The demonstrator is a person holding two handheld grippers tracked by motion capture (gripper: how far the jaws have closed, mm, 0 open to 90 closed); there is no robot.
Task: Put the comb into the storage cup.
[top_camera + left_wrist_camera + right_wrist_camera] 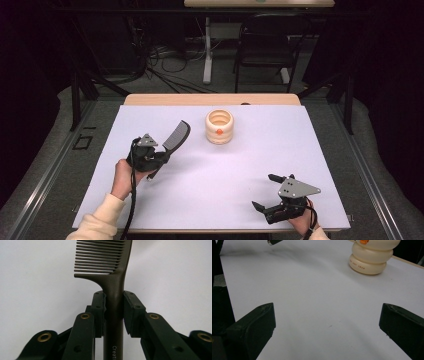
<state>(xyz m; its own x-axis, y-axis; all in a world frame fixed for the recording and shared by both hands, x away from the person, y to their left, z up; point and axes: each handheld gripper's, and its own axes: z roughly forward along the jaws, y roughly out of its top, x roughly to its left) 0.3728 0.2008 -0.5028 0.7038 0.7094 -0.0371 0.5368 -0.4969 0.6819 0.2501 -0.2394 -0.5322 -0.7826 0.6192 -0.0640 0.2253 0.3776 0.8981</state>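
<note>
A dark comb (176,136) is held by its handle in my left gripper (159,158) at the left of the white table (260,150). In the left gripper view the two jaws press on the comb's handle (114,305), and the teeth point away and to the left. A cream ribbed cup (219,126) with an orange dot stands upright at the table's far middle; its base (368,261) lies ahead of the right gripper. My right gripper (265,191) rests near the front right edge, jaws wide apart, nothing between them (327,322).
The comb's handle end (273,242) pokes in at the top left of the right gripper view. A black chair (265,45) and cables (165,60) lie on the floor beyond the table. White tabletop stretches between the two grippers.
</note>
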